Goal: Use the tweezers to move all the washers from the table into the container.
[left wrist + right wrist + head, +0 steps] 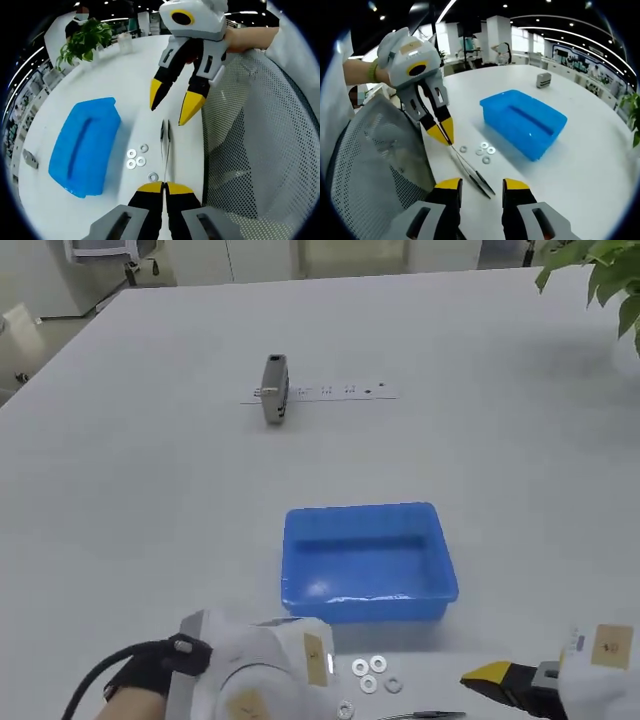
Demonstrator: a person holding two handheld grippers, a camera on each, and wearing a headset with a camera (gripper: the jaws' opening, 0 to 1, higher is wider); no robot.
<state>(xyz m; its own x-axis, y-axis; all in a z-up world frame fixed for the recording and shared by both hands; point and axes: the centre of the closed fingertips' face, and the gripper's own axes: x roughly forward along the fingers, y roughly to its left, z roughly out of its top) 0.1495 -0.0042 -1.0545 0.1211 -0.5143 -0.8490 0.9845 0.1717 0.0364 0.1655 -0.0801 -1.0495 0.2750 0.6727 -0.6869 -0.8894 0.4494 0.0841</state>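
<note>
On the white counter, left tool pinches slim metal tweezers — right tool gapes open; next, probably lifting them toward silver washers beside blue plastic container.

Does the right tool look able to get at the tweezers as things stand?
Likely yes: the right tool is open, with one end of the tweezers just ahead of its jaws; the left tool grips only the far end.

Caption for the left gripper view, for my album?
Left tongs pinch the tweezers beside five washers and a blue container; right tongs hover open.
</note>
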